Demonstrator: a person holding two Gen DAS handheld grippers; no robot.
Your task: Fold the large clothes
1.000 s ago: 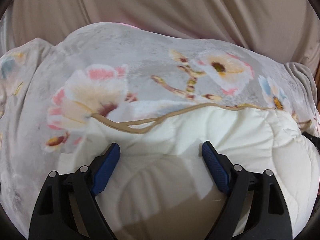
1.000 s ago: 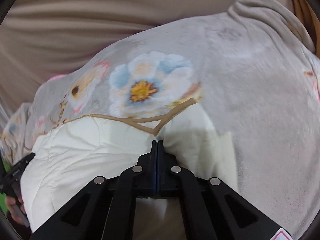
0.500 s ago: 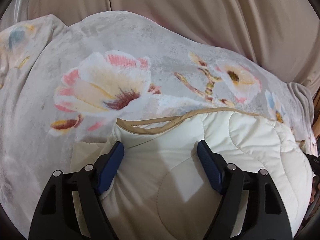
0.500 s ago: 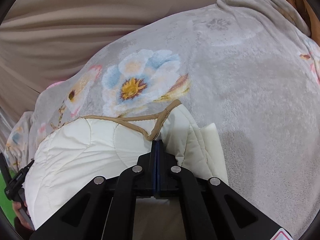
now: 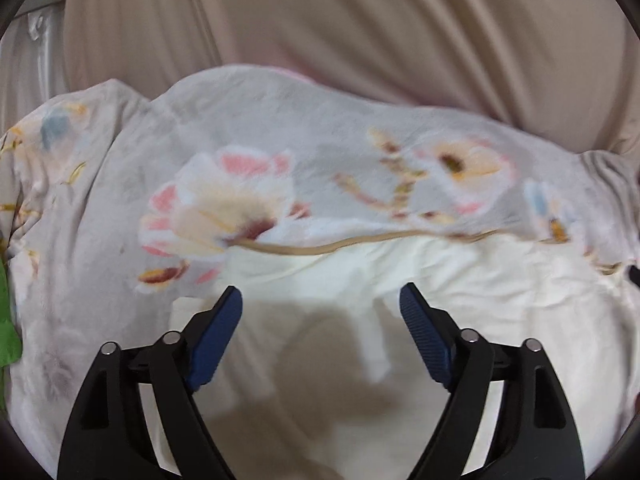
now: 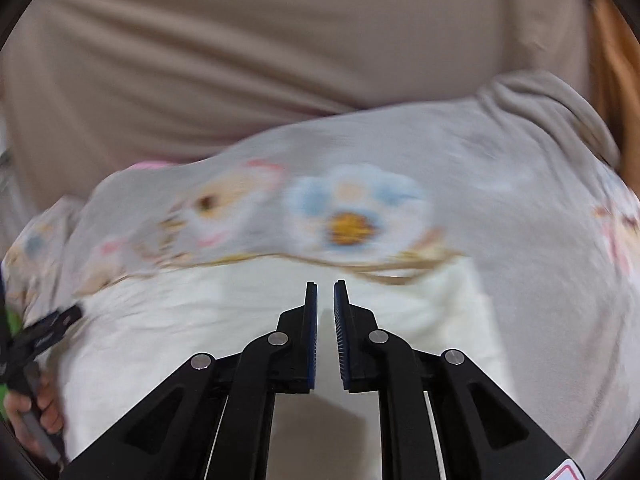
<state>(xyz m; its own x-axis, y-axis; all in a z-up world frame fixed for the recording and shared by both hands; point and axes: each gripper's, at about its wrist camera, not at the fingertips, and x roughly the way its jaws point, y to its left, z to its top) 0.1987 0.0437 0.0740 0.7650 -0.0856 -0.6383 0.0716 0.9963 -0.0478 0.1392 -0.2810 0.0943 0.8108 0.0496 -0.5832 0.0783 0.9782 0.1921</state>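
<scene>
Handling soft, bulky cream quilted garment (image 5: pixel 460 280); gripping tan hem (image 5: pixel 340 243); left hand-held gripper (image 5: pixel 321 312) opening, empty; right hand-held gripper (image 6: pixel 325 312) opening, empty.

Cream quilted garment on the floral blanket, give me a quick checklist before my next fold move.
1. Left gripper free of cloth: ok, its jaws are opening wide with nothing pinched.
2. Right gripper let go: ok, jaws are opening, gap empty.
3. Cream quilted garment lying on the floral blanket: ok.
4. Tan trimmed edge lying straight: not ok, it waves.
5. Garment smooth: cannot tell, both views are blurred.
</scene>
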